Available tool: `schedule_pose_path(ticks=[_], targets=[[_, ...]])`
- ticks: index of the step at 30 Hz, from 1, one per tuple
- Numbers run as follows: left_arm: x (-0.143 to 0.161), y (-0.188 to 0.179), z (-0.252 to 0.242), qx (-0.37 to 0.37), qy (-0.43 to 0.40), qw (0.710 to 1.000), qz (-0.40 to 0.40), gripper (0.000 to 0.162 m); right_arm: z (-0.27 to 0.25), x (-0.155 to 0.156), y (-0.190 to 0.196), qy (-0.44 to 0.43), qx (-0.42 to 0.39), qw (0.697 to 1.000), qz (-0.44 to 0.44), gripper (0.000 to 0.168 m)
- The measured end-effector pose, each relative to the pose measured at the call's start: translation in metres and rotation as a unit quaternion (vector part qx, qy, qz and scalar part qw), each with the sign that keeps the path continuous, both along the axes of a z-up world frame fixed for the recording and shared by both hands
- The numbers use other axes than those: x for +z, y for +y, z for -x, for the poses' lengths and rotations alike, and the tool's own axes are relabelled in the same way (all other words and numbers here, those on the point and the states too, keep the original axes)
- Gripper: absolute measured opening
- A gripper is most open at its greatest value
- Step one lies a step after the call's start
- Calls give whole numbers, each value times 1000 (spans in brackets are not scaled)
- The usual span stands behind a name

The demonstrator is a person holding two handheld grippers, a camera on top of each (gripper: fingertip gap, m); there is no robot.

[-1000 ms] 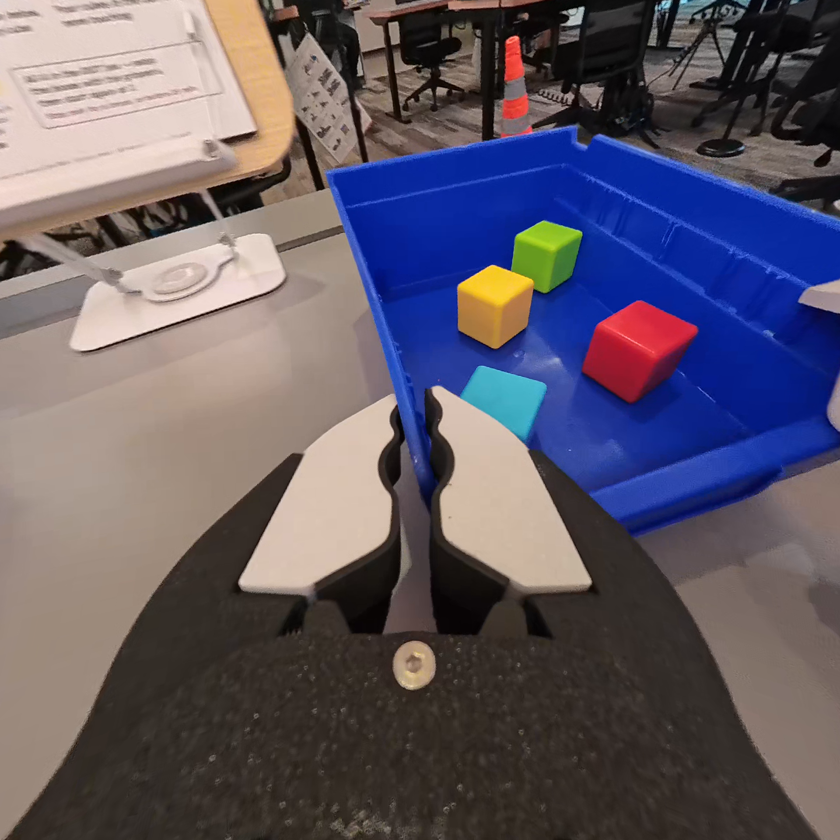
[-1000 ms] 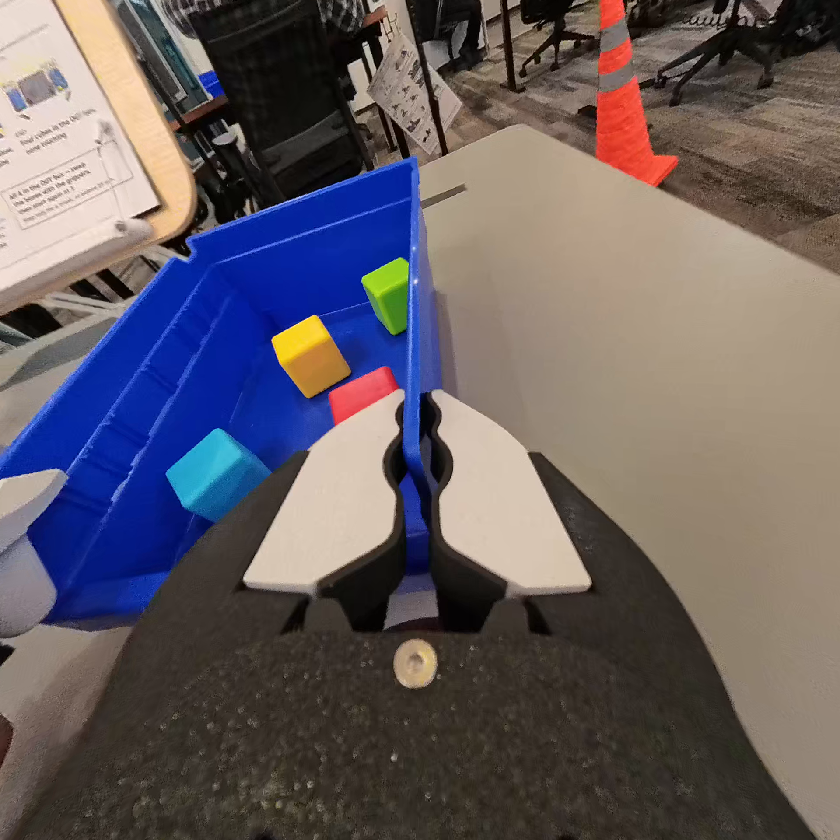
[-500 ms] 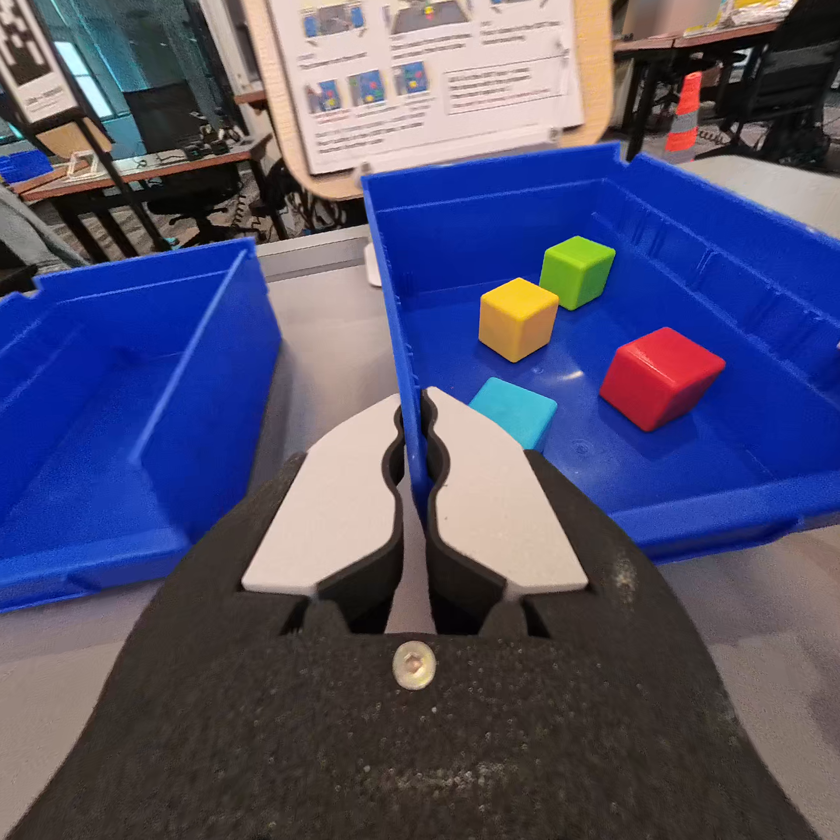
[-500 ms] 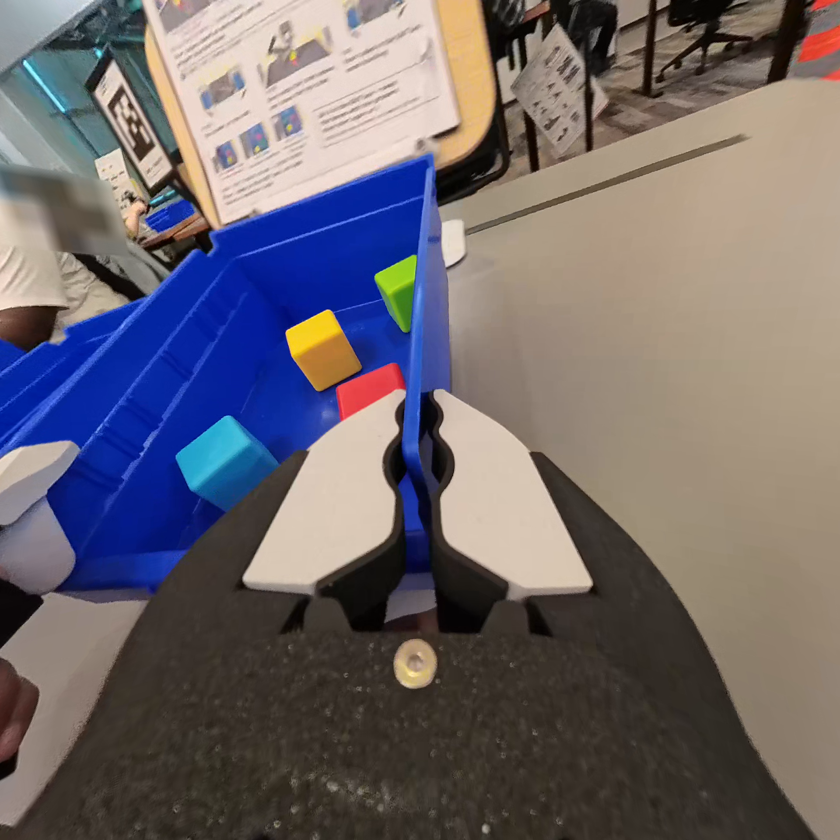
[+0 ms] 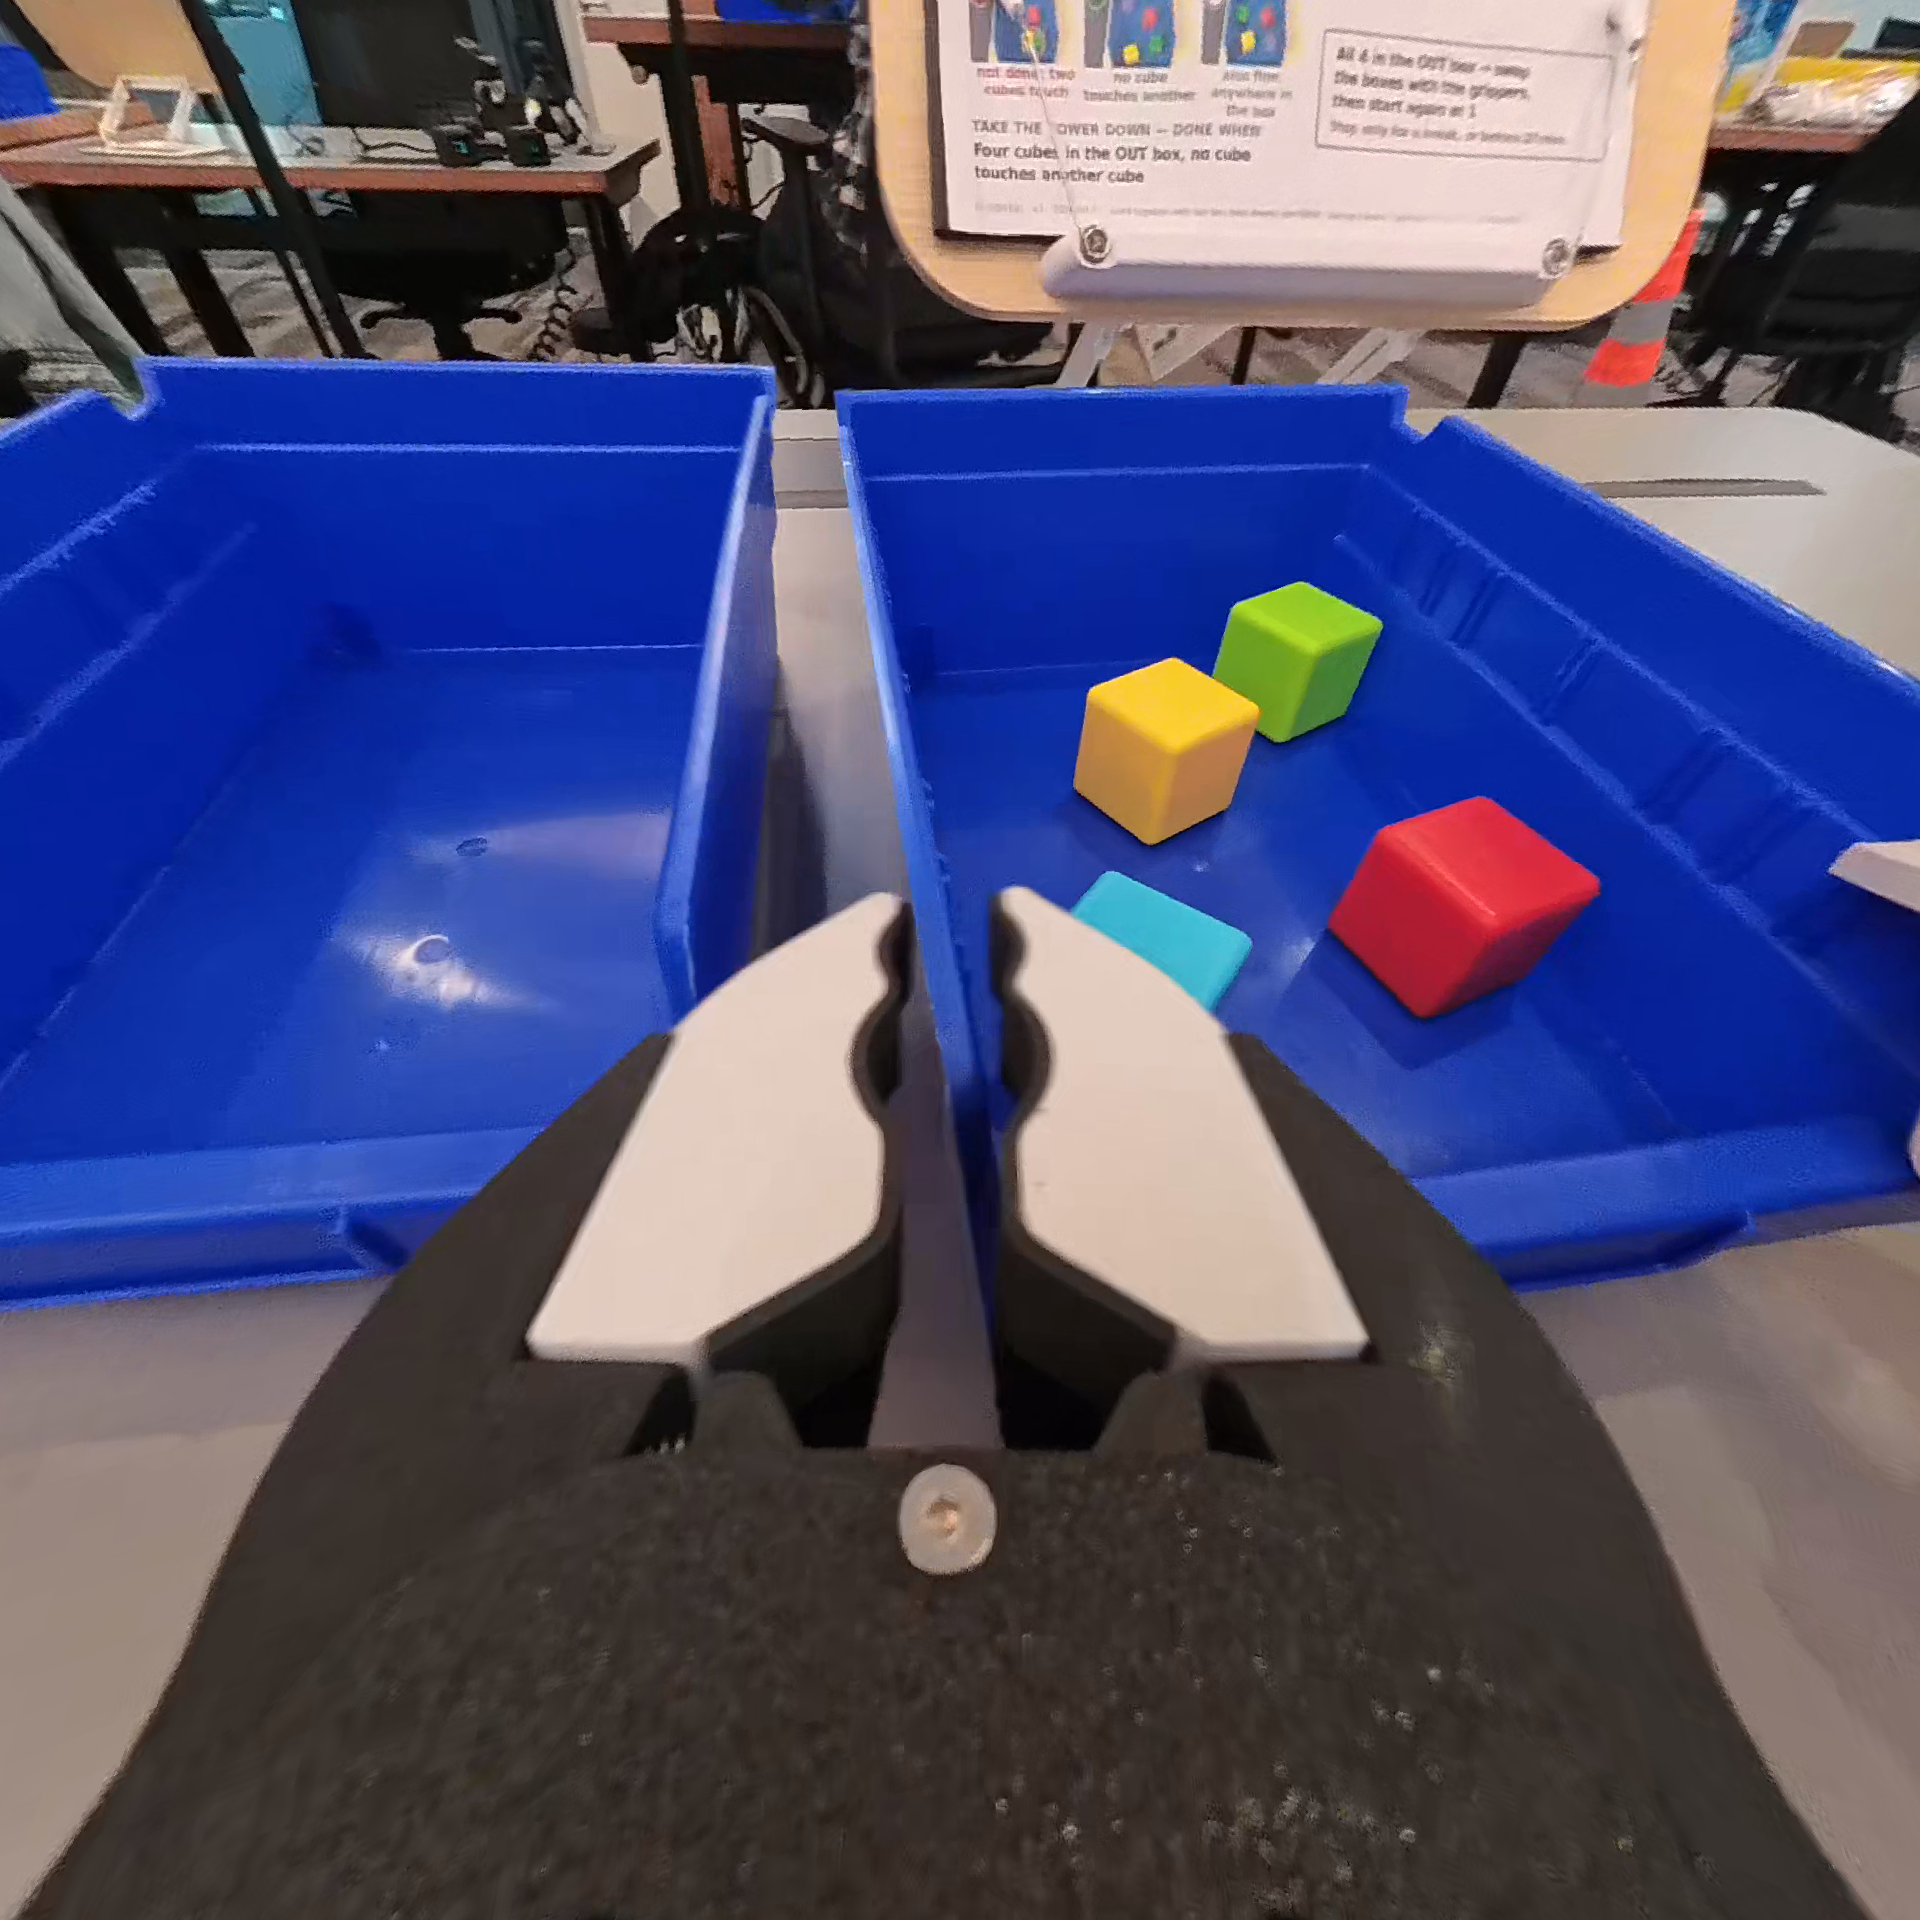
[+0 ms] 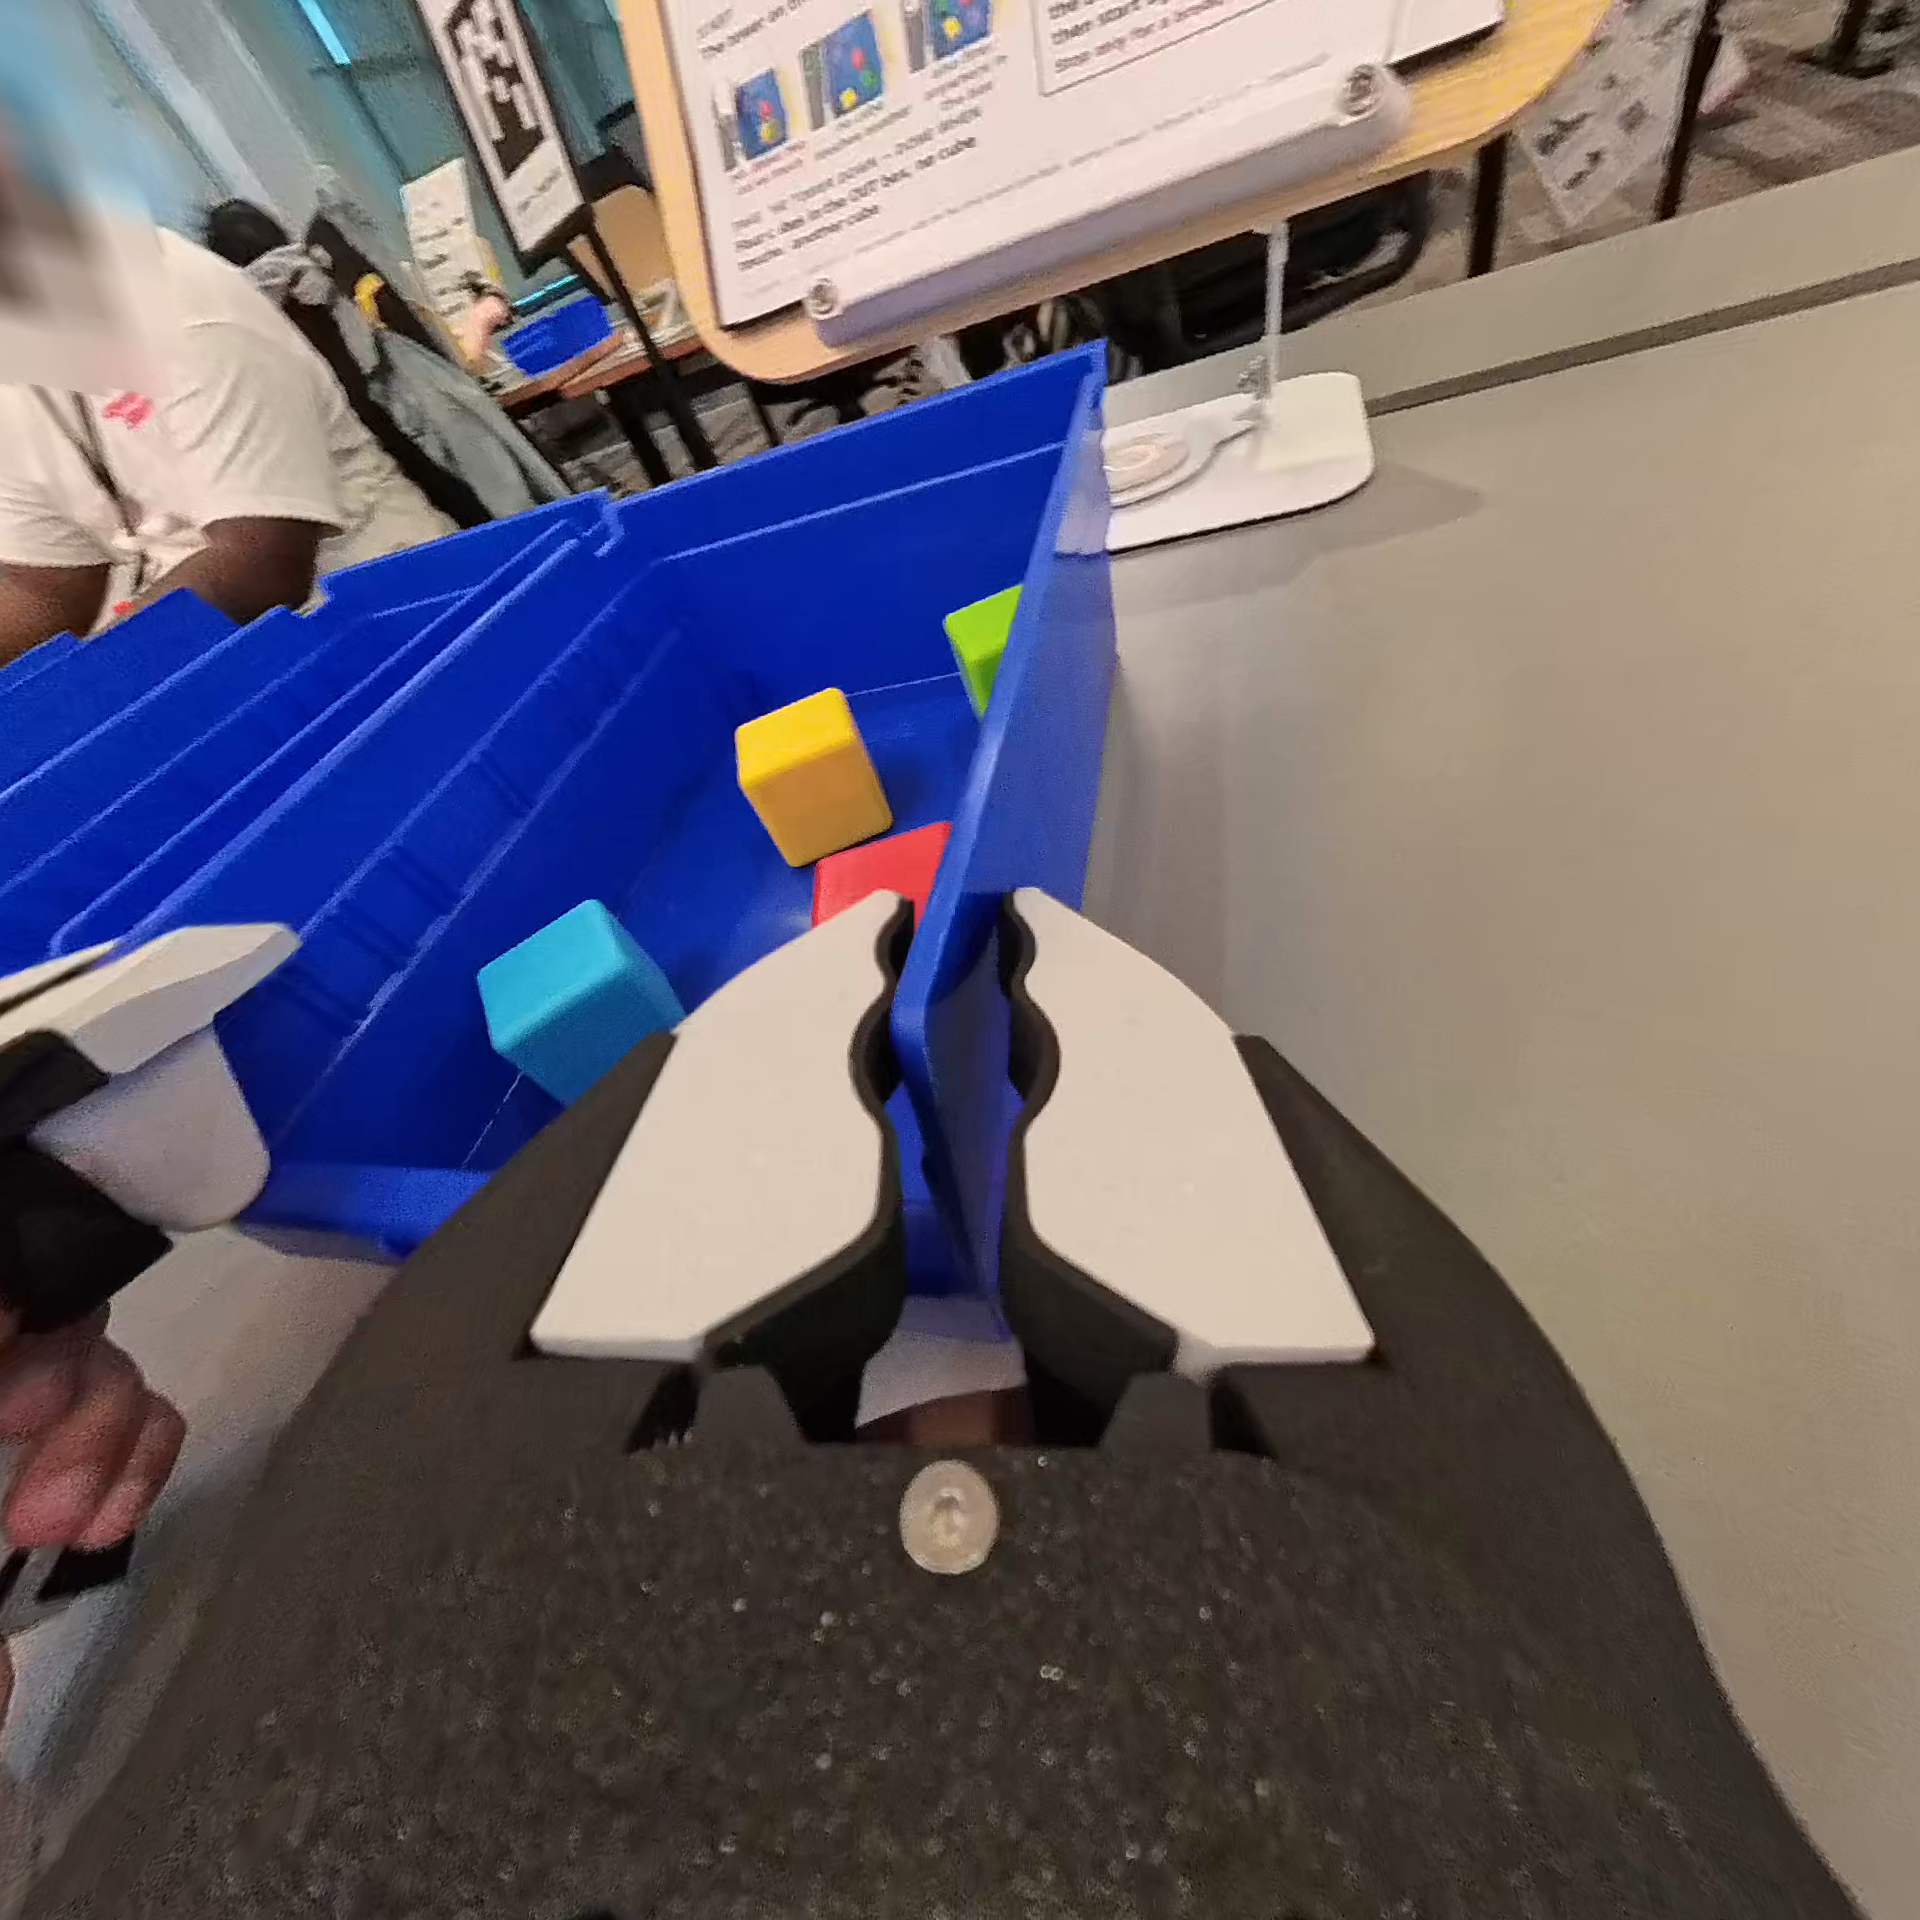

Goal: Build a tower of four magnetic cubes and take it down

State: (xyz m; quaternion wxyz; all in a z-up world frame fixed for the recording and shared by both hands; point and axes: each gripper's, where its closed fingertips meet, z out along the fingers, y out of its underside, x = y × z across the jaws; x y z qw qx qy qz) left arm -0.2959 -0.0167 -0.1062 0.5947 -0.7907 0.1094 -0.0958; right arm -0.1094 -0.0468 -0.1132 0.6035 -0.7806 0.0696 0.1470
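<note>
Left tongs (image 5: 945, 914) clenched on the near-left wall of the blue bin (image 5: 1143, 436); right tongs (image 6: 951, 914) clenched on its right wall. Inside lie cyan cube (image 5: 1164, 930), red cube (image 5: 1460, 899), yellow cube (image 5: 1164, 743) and green cube (image 5: 1299, 655), all apart: no tower is standing. Since a second ago the bin has swung square beside a second blue bin (image 5: 364, 727).

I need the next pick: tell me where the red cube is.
The red cube lies in the right-hand bin, near its right wall, right of the light-blue cube and nearer than the yellow cube.
</note>
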Motion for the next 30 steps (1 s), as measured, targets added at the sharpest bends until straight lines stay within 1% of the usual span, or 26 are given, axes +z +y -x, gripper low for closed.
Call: schedule_pose_path(ticks=[2,4,5,7,8,9,10,12,13,14,15,16,18,20,25,27,28,29,30], targets=[[1,-6,3,-10,-4,1000,-3,43,-1,0,-6,0,24,1000,1,44],[2,-22,5,-31,-11,999,-4,50,-8,6,-21,-21,40,999,-21,47],[4,-33,7,-44,-17,999,-4,52,-10,10,-32,-30,53,997,-39,47],[10,-56,18,-58,-24,998,-17,50,-8,19,-58,-42,105,991,-74,46],[14,-64,32,-47,-21,998,-29,47,-9,21,-70,-47,121,988,-85,45],[20,-69,50,-26,-20,999,-44,41,-10,23,-81,-54,133,985,-96,45],[27,-71,72,2,-21,998,-59,38,-11,23,-91,-62,144,982,-104,44],[34,-63,129,86,-17,994,-70,40,-13,19,-105,-79,154,979,-106,38],[34,-56,158,118,-11,991,-65,43,-15,18,-109,-83,154,979,-106,36],[31,-47,184,142,-8,989,-48,50,-16,16,-110,-85,154,979,-105,33],[25,-37,205,151,-11,988,-23,63,-17,15,-110,-83,154,979,-102,32],[20,-26,219,144,-19,989,1,69,-16,13,-109,-82,158,979,-99,31],[6,-4,232,124,-36,991,44,71,-12,10,-107,-81,168,978,-92,31],[-4,17,238,117,-36,991,61,77,-9,7,-105,-81,173,978,-87,30],[-12,55,242,129,-16,989,66,64,0,1,-108,-75,187,976,-78,29],[-12,63,239,125,-24,990,68,40,0,-1,-108,-80,189,976,-74,29],[-12,64,239,123,-30,990,69,23,0,-2,-108,-81,189,976,-72,29],[-12,63,239,124,-29,989,72,11,0,-3,-108,-80,189,976,-70,29],[-12,62,238,116,-28,990,73,10,0,-4,-108,-78,190,976,-67,29]])
